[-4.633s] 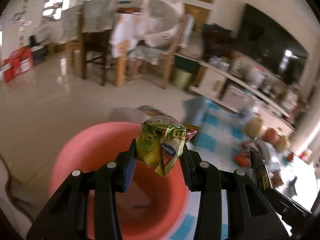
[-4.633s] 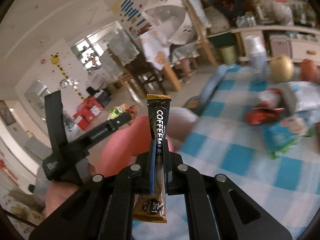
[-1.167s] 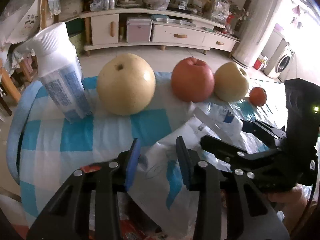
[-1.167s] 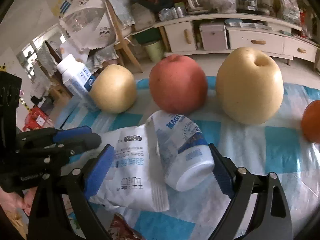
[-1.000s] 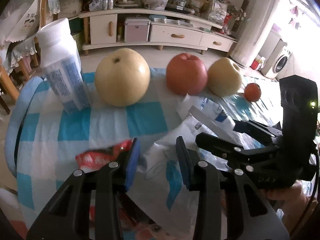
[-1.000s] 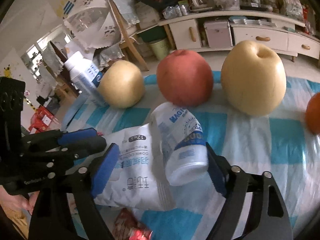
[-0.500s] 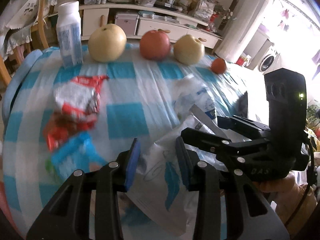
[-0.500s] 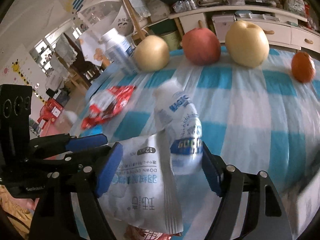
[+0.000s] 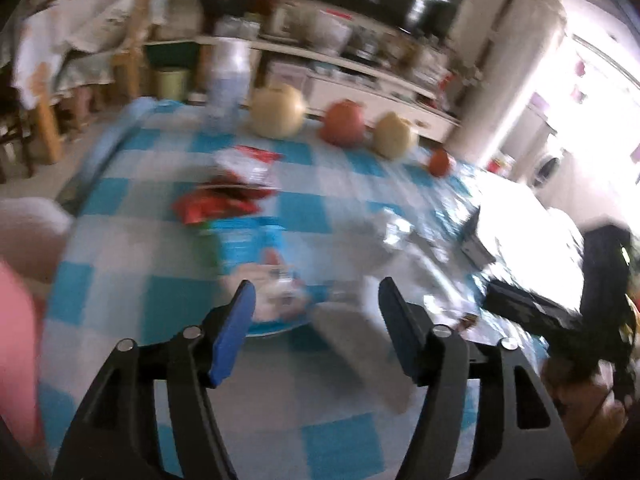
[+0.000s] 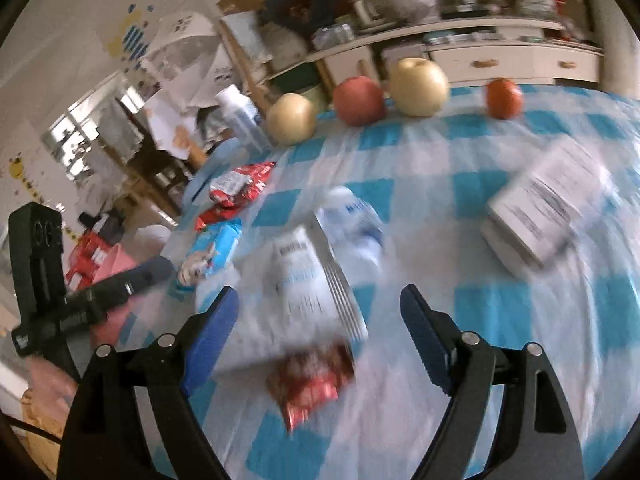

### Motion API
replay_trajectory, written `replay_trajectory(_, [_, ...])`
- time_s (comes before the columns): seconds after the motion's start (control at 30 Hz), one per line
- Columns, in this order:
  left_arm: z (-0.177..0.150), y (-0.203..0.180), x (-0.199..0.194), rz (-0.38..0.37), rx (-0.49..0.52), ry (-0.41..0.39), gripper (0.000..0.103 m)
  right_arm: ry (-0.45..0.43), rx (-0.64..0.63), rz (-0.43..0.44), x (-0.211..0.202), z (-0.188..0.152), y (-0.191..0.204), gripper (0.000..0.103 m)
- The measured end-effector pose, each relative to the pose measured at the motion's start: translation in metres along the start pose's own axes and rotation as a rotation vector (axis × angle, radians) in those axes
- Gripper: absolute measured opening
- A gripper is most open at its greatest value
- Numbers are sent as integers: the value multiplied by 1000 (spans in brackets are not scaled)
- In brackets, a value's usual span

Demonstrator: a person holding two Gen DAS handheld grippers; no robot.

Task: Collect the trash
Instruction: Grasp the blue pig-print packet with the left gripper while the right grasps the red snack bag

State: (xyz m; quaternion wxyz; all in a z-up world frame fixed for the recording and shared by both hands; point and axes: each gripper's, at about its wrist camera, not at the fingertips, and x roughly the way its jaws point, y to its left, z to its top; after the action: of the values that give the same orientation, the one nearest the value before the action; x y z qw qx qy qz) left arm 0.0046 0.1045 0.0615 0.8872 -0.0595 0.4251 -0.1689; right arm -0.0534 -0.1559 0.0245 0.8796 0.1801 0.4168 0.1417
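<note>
Both views are blurred by motion. My left gripper (image 9: 316,286) is opening over the blue-checked tablecloth (image 9: 132,256). A smeared white bag (image 9: 360,344) lies between its jaws, beside the right pad, not pinched. My right gripper (image 10: 318,291) is also opening. The white bag (image 10: 300,280), a white bottle (image 10: 352,228) and a red wrapper (image 10: 312,384) sit loose between and ahead of its pads. The left gripper (image 10: 120,284) shows at the left there. A pink basin (image 9: 16,340) is at the left edge.
Two pears, an apple (image 10: 358,100) and a small orange fruit (image 10: 504,98) line the far table edge beside an upright white bottle (image 10: 240,116). Red wrappers (image 10: 240,188) and a blue packet (image 10: 216,248) lie left. A white box (image 10: 536,212) lies right.
Both grippers pulled back from the fruit toward the near side of the table. The left jaws, shut on the white bag before, now stand apart. The right jaws widened off the bottle and bag.
</note>
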Motion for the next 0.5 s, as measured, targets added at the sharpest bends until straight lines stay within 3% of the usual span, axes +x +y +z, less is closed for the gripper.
replay_trajectory(0.17, [-2,23,9,105,-51,4,71,34,40,-17,-1,-30,3,82])
replay_trajectory(0.5, [12,16,44,127,-21,62,71,55,-1,-35,20,-33,11,78])
